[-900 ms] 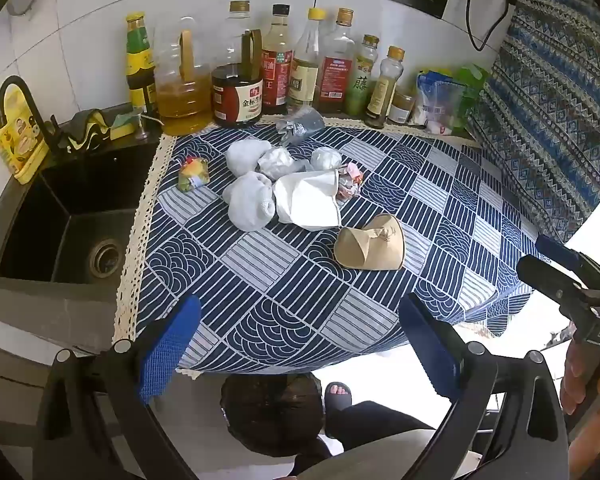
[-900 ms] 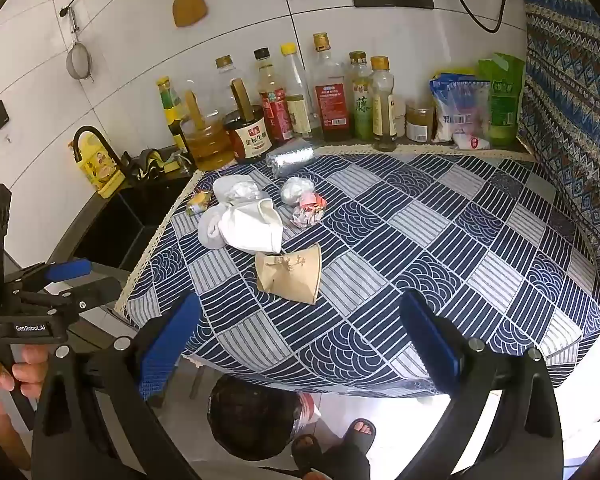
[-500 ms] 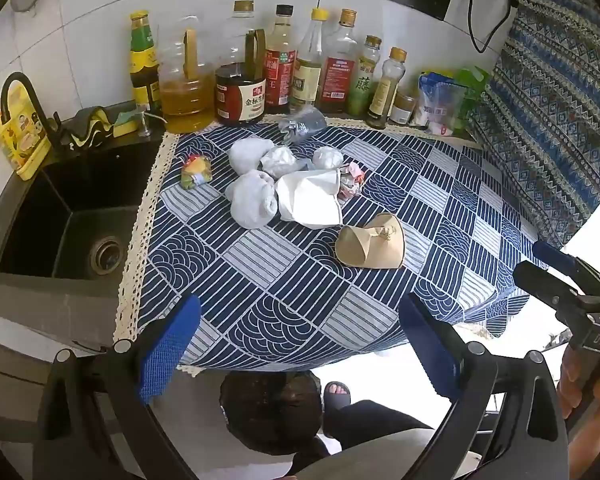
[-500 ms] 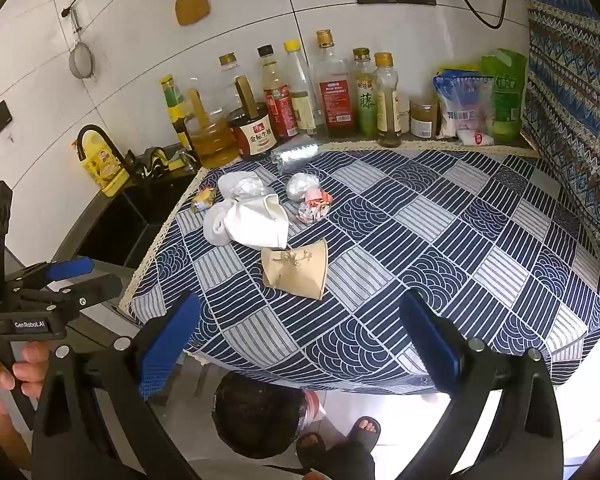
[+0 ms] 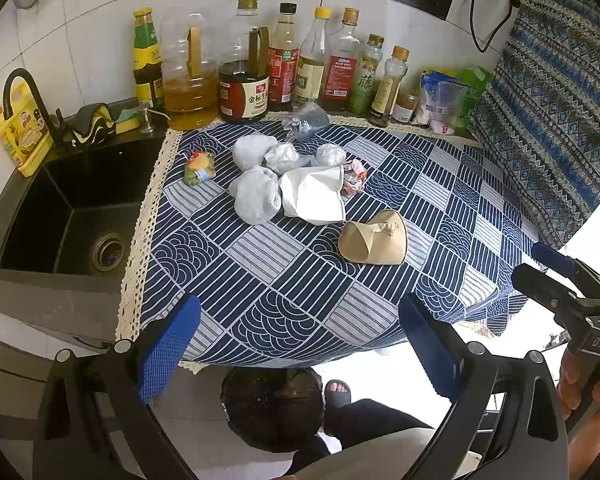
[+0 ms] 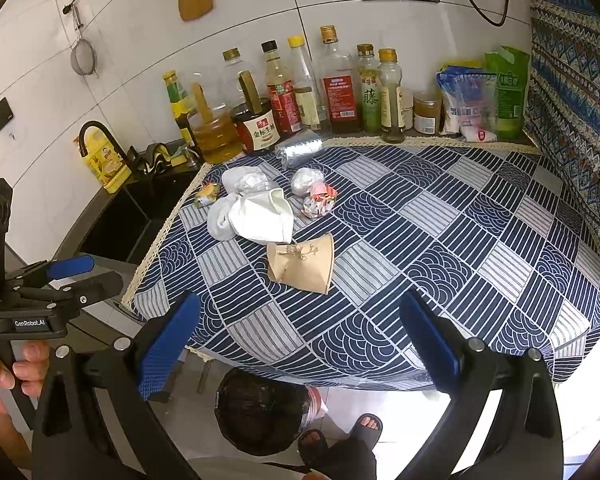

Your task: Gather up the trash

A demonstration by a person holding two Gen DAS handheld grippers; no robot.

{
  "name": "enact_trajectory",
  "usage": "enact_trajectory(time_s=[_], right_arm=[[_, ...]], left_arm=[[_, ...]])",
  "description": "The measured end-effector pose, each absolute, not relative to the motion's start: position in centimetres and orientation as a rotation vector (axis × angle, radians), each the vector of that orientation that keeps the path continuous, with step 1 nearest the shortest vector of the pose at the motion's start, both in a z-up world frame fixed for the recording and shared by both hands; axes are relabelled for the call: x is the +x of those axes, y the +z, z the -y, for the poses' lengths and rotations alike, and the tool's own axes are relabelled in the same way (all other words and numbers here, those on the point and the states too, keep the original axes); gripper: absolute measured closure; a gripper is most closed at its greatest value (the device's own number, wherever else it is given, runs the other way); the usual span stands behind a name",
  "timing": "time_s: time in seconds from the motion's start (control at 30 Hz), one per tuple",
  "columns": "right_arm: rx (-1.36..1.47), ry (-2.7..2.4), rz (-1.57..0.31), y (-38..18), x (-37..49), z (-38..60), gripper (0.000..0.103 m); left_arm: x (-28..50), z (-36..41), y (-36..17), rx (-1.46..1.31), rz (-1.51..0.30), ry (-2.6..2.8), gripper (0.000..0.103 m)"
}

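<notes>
1. Holding left gripper [image 5: 300, 344] spread wide over near edge of blue patterned tablecloth [image 5: 284, 280]; nothing sitting between blue pads.
2. Holding right gripper [image 6: 300, 344] likewise spread wide, empty, over same near edge; left gripper also showing at left of this view, gripped by a hand [image 6: 8, 372].
3. Lying nearest on cloth: flattened brown paper cup [image 5: 374, 238], well apart from both grippers.
4. Lying behind it, clustered: crumpled white paper bag [image 5: 312, 196], white wads [image 5: 256, 200], red-and-silver wrapper [image 5: 354, 178], possibly foil; small colourful packet [image 5: 199, 168] sitting apart toward sink [image 5: 72, 216].
5. Standing on floor below table edge: dark-lined trash bin [image 6: 260, 416], beside sandalled feet [image 6: 364, 426].
6. Lining back wall: sauce and oil bottles [image 5: 284, 56].
</notes>
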State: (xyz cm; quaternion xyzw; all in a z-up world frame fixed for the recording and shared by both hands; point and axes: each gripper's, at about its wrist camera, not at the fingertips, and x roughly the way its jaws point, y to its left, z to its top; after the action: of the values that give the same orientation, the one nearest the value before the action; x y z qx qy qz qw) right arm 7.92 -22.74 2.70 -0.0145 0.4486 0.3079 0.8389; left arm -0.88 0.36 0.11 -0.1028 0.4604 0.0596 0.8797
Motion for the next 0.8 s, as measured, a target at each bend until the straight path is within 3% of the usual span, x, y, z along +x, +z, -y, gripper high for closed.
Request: enact_trajectory(time_s=[0.8], right_arm=[[-0.036, 0.661, -0.957, 2.46, 7.84, 22.44, 0.004]], left_arm=[[-0.78, -0.72, 0.05, -0.214, -0.968, 0.145, 0.007]])
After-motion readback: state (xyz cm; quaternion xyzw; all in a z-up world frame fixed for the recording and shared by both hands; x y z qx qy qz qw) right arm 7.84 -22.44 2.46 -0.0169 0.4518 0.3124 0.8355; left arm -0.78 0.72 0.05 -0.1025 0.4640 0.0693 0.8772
